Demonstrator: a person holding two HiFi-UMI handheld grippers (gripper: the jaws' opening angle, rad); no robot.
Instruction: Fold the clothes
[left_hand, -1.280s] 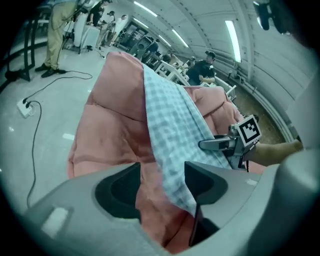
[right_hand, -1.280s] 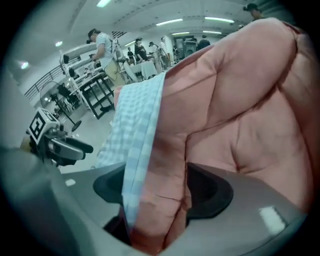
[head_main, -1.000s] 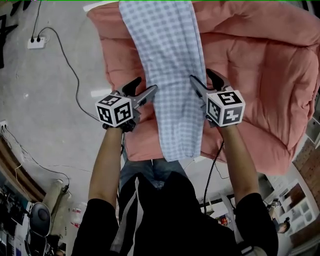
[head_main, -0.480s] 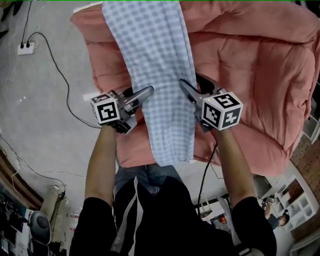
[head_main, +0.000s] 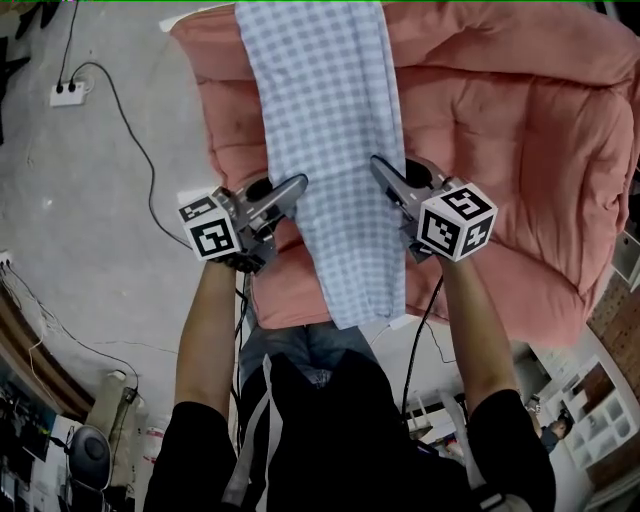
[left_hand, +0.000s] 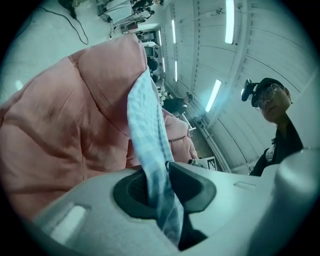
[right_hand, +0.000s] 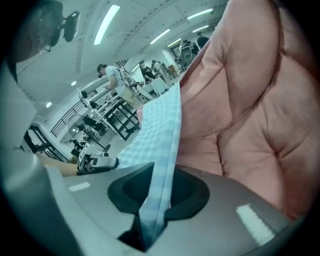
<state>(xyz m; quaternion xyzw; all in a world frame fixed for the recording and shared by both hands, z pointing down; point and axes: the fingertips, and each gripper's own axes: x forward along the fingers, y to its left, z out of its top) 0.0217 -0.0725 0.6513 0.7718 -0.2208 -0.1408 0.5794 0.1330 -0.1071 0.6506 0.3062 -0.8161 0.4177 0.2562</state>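
A long blue-and-white checked garment (head_main: 335, 150) lies folded lengthwise on a pink quilt (head_main: 520, 130), its near end hanging over the quilt's front edge. My left gripper (head_main: 298, 186) holds the garment's left edge and my right gripper (head_main: 379, 166) its right edge. Both pairs of jaws have just been closing, with the cloth between them. In the left gripper view the checked garment (left_hand: 150, 145) runs up out of the pinched left gripper (left_hand: 165, 169). In the right gripper view the same garment (right_hand: 162, 145) is clamped in the right gripper (right_hand: 167, 172).
The quilt (left_hand: 65, 125) covers a bed-like surface with grey floor to the left. A white power strip (head_main: 70, 93) and a black cable (head_main: 150, 170) lie on that floor. White shelves (head_main: 590, 420) stand at the lower right. A person in the room shows in the left gripper view.
Both grippers stood open beside the garment a second ago. They have moved in onto its left and right edges and shut on the cloth.
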